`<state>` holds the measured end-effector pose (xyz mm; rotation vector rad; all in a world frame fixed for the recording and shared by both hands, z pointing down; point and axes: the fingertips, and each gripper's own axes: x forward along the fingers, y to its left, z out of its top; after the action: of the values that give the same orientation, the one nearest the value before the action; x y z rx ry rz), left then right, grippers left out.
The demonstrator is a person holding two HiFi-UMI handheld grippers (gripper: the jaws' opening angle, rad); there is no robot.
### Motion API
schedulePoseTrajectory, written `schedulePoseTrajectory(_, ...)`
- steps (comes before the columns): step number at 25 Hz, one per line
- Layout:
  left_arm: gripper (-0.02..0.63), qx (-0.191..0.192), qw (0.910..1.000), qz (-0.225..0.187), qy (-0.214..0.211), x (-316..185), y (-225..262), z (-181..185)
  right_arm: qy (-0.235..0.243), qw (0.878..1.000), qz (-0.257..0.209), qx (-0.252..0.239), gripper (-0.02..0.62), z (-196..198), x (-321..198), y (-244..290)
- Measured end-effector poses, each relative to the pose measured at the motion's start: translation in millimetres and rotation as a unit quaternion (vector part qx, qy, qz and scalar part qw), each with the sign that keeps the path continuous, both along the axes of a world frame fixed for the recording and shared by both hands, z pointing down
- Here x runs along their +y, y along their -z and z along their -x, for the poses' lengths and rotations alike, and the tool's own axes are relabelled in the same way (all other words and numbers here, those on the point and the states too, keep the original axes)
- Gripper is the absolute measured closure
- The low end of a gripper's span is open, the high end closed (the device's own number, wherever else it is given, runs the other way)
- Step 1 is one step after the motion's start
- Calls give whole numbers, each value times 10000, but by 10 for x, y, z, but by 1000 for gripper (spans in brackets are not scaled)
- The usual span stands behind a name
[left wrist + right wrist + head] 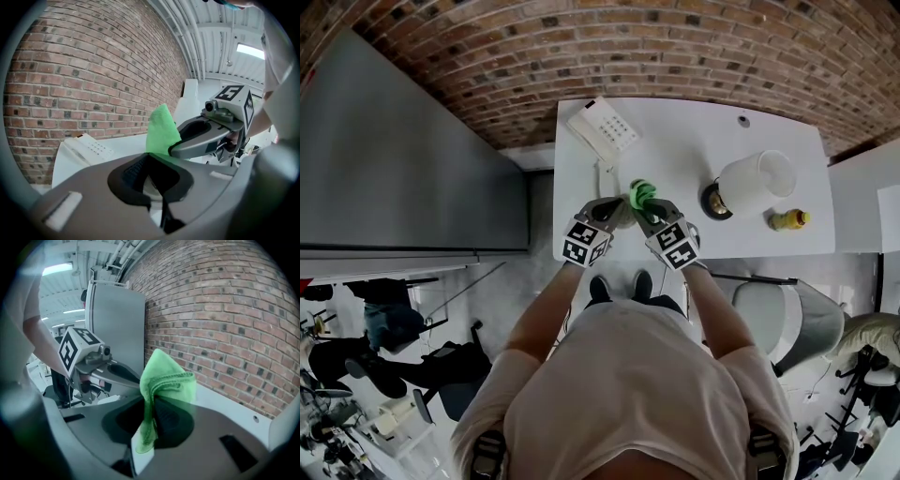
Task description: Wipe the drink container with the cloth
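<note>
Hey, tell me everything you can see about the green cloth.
The green cloth is a small, bright green piece that looks like soft microfibre with a stitched hem. It is bunched and folded rather than spread out, and is held in the air over the near edge of the white table. The right gripper is clamped on it: a folded corner stands above the jaws and one end hangs down between them. The left gripper pinches it from the other side. Only the two grippers appear to touch it.
</note>
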<state>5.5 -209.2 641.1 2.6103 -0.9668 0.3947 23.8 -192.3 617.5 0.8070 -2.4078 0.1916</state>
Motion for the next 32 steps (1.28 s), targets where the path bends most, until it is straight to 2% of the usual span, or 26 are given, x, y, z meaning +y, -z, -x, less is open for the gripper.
schedulePoseTrajectory(8,598,5,10000,-6,-50,9,-7,-18,23,9999,-2,-139,560,10,117,35)
schedulePoseTrajectory(15,598,2,9999,-57,-116,33,-2,-19,395,9987,113,-288,560,84,330,33)
schedulePoseTrajectory(24,598,14,9998,-78,-179,42,6,-22,547,9956,542,-532,560,180,588,-38)
schedulePoseTrajectory(32,598,-149,9990,-207,-358,81,-10,-35,387,9891,922,-1083,560,281,730,-34)
